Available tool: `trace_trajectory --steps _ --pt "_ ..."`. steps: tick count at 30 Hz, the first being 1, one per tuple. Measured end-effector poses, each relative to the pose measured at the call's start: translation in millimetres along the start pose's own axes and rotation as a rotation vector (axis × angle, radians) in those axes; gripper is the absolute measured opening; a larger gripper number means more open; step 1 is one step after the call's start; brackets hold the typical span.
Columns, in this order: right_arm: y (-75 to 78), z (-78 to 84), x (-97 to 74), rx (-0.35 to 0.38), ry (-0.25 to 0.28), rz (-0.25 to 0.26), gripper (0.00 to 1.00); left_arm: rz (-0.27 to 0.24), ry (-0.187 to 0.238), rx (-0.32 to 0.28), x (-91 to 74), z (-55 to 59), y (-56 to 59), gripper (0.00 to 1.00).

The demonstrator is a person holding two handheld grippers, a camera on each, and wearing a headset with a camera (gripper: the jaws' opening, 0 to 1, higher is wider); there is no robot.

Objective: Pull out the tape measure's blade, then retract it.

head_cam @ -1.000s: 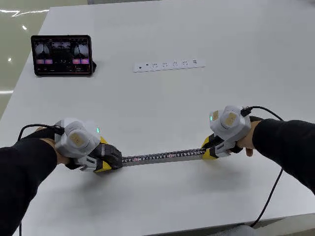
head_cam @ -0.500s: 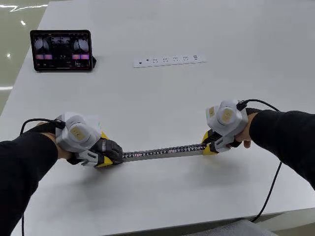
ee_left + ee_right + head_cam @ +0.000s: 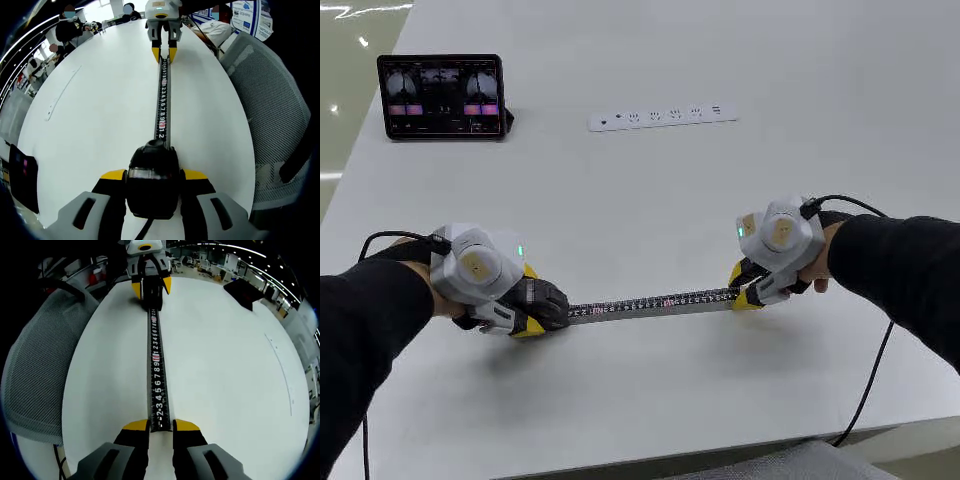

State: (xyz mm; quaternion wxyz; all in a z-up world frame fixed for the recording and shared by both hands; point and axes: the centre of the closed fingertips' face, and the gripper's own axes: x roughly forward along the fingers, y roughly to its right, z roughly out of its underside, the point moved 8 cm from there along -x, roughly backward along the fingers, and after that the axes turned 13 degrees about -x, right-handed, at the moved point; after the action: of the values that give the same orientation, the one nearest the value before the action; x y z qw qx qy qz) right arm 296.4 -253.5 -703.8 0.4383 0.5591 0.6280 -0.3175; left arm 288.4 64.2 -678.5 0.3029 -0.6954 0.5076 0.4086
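Low on the tabletop (image 3: 650, 200), the left tongs (image 3: 154, 176) clamp the tape measure's case (image 3: 542, 303), and the right tongs (image 3: 161, 426) pinch the tip of its blade (image 3: 650, 303), which lies stretched flat between them. Against a second ago the drawn length looks unchanged; only the camera has drifted. Pulling out seems finished, so retracting is likely next.

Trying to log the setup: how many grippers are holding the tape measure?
2. The left gripper holds the tape measure's case; the right gripper, across from it, pinches the tip of the blade.
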Motion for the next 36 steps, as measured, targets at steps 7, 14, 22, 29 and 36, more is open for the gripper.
trace_trajectory --steps 7,14,22,29,36 --pt "4.1 -8.6 -9.6 -0.038 -0.009 0.012 0.21 0.002 0.002 0.020 -7.5 -1.2 2.9 0.41" --pt "3.0 -11.9 -13.8 -0.044 -0.014 0.008 0.26 0.002 0.022 -0.014 -10.9 0.5 1.4 0.47" --pt "-2.3 -13.7 -19.6 -0.006 -0.008 0.012 0.37 -0.003 0.053 -0.033 -21.5 0.2 3.2 0.55" --pt "-9.1 -12.7 -25.3 0.027 -0.007 0.028 0.44 -0.002 0.073 -0.072 -27.2 2.3 6.0 0.62" --pt "-12.8 -8.8 -35.2 0.095 0.015 0.068 0.51 -0.014 0.100 -0.106 -30.9 1.9 6.8 0.67"
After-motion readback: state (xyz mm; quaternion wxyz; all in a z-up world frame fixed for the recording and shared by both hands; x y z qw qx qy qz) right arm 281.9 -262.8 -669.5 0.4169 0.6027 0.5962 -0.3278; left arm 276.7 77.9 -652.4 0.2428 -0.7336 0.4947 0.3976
